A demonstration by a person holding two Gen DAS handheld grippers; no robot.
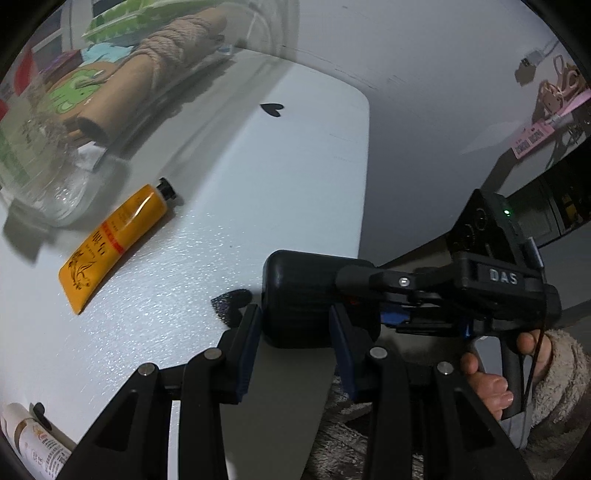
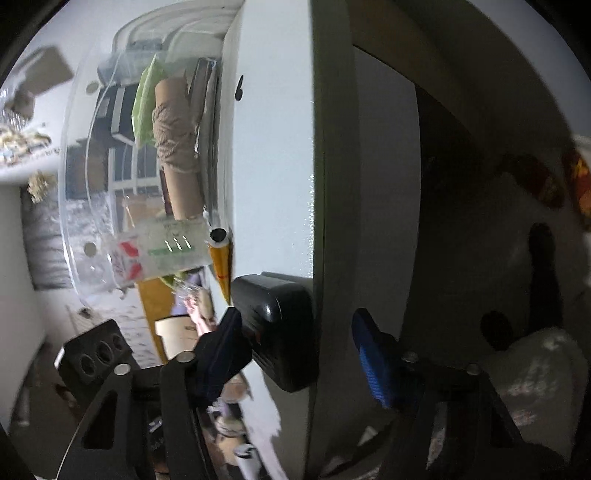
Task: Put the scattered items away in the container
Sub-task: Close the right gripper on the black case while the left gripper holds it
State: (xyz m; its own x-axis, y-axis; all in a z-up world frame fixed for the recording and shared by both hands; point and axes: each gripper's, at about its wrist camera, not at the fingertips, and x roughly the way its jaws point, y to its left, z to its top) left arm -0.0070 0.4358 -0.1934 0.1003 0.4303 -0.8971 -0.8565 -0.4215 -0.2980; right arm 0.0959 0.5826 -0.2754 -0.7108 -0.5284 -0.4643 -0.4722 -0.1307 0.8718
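A black rounded case (image 1: 295,299) hangs at the white table's (image 1: 258,177) near edge, and my left gripper (image 1: 295,332) is shut on it, a blue pad on each side. My right gripper (image 1: 373,295) reaches in from the right, held by a hand (image 1: 491,384) in a fuzzy sleeve. In the right wrist view the case (image 2: 277,325) lies against one finger of my right gripper (image 2: 299,347), while the blue pad (image 2: 373,362) stands apart from it, so the gripper is open. An orange tube (image 1: 110,243) lies on the table beside the clear container (image 1: 55,192).
The clear container (image 2: 81,184) holds a cardboard tube wound with twine (image 1: 159,66) and green packets (image 1: 122,18). A white bottle (image 1: 33,443) lies at the table's near left. A small black heart mark (image 1: 271,109) is on the tabletop. Past the table edge (image 2: 317,184) is dark floor.
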